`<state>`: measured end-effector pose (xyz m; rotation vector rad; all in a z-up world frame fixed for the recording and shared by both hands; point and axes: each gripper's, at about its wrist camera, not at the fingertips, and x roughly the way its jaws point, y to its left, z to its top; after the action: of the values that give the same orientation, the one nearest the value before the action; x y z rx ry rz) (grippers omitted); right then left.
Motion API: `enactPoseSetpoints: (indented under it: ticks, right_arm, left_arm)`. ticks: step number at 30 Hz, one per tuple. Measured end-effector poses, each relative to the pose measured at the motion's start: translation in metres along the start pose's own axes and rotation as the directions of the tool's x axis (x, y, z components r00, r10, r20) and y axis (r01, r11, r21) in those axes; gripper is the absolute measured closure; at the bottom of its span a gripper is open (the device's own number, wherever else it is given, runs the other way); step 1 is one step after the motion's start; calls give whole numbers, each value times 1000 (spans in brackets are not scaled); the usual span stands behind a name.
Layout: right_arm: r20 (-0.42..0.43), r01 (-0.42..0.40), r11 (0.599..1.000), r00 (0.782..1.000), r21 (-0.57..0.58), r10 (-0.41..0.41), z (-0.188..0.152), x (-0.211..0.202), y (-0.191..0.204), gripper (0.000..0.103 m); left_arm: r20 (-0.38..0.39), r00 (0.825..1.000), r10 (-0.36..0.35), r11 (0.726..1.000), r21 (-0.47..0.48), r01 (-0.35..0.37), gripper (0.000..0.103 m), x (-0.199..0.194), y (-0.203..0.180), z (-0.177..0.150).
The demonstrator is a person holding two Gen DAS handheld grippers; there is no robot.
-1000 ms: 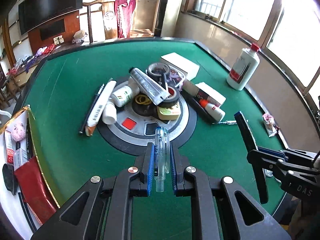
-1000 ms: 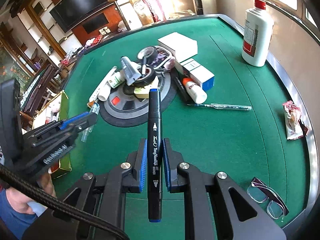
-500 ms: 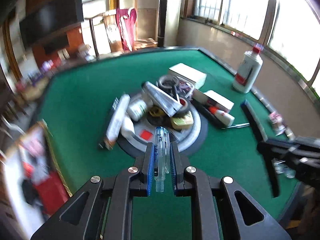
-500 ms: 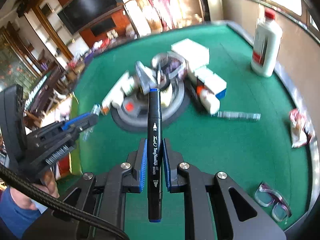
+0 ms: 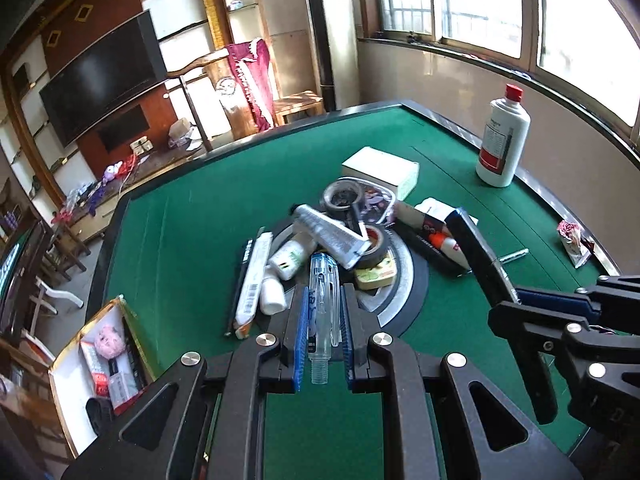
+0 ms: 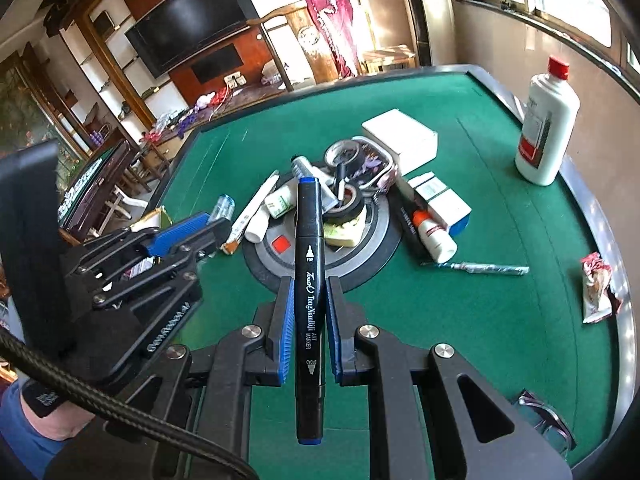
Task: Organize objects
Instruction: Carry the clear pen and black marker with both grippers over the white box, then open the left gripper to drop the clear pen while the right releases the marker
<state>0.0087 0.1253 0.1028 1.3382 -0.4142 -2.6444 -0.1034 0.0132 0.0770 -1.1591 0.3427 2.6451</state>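
My left gripper [image 5: 323, 300] is shut on a clear plastic pen [image 5: 322, 312], which lies lengthwise between the blue pads. A black art marker [image 6: 309, 280] with blue ends is clamped in my right gripper [image 6: 307, 292], pointing away from me. Both hang above the near side of the green felt table [image 5: 180, 248]. In the right wrist view the left gripper [image 6: 188, 228] shows at the left with the clear pen's tip [image 6: 225, 206] poking out. Across the frame in the left wrist view, the right gripper [image 5: 516, 296] holds the marker [image 5: 476, 248] up at an angle.
A pile of tubes, tape rolls, small bottles and boxes [image 5: 340, 236] sits on the round centre plate [image 6: 380, 232]. A white bottle with a red cap [image 5: 502, 140] stands far right. An open box with items [image 5: 104, 356] is at the left edge. Another pen [image 6: 476, 269], a wrapper [image 6: 596, 284] and glasses [image 6: 540, 412] lie at right.
Both grippers have risen a little with their pens still held, and the pile on the table looks farther below. The left wrist view has tilted up, showing more of the room.
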Motion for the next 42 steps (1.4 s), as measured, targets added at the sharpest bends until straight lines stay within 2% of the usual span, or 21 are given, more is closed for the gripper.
enactPoseSetpoints:
  ticks: [5,13,24,30,34,40,42]
  right_arm:
    - [-13,-34,999,999,-29,34,0,8,26,90]
    - [-72,-124,983,991,-135,115,-5,39,104,90]
    - [-208,-270,929,953,-254,220,-31,101,220,90]
    - [-286,-302,911,932,-281,221,-48,136,258,90]
    - [-325,-308,903,923,-300,207,-64,154,278,90]
    - [-367,-267,917,918,-297,149,-82,176,278,90]
    - [-389,-265,918,911,-293,138,-87,183,278,90]
  left_arm:
    - [0,1000,21,999,-43,-21,91,-10,32,-13]
    - [-20,995,95,983,-155,-97,91,-28,106,-48]
    - [-119,975,188,930,-297,-215,91,-32,218,-118]
    - [-176,959,220,884,-379,-273,91,-16,275,-146]
    - [-212,958,193,851,-449,-271,91,3,307,-157]
    - [-269,944,190,823,-481,-303,91,29,326,-165]
    - [-278,943,184,814,-494,-304,91,37,329,-168]
